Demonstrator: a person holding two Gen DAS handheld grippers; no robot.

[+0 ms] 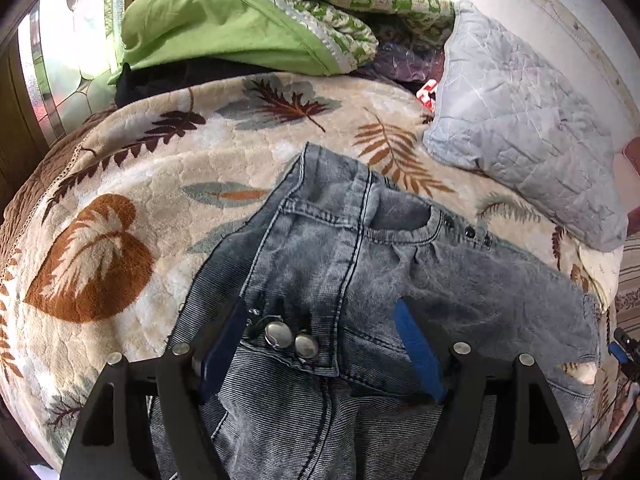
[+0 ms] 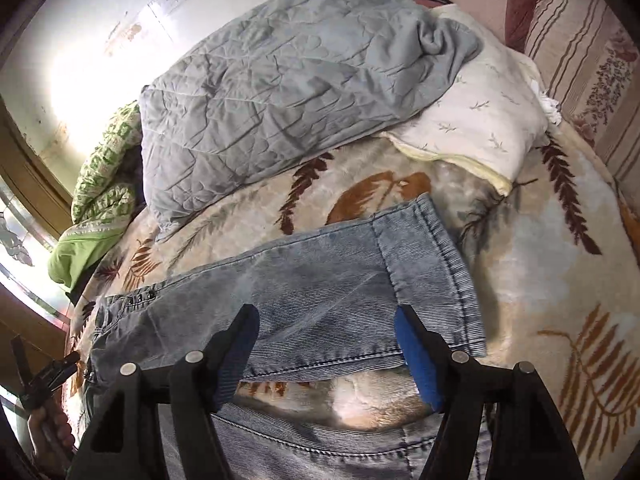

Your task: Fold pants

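Note:
Faded blue jeans (image 1: 340,264) lie on a leaf-patterned blanket (image 1: 120,184). In the left wrist view the waistband with two metal buttons (image 1: 290,340) sits between my fingers. My left gripper (image 1: 320,320) is open over the waist, holding nothing. In the right wrist view one pant leg (image 2: 320,292) lies across the blanket (image 2: 540,280), its hem (image 2: 436,260) to the right; the other leg (image 2: 320,440) lies below. My right gripper (image 2: 326,320) is open just above the leg's near edge.
A grey quilted blanket (image 2: 280,92) and a white pillow (image 2: 480,128) lie behind the jeans. A green cover (image 1: 224,36) and a patterned quilt (image 1: 360,4) are piled near the window. A striped sofa cushion (image 2: 580,60) is at right.

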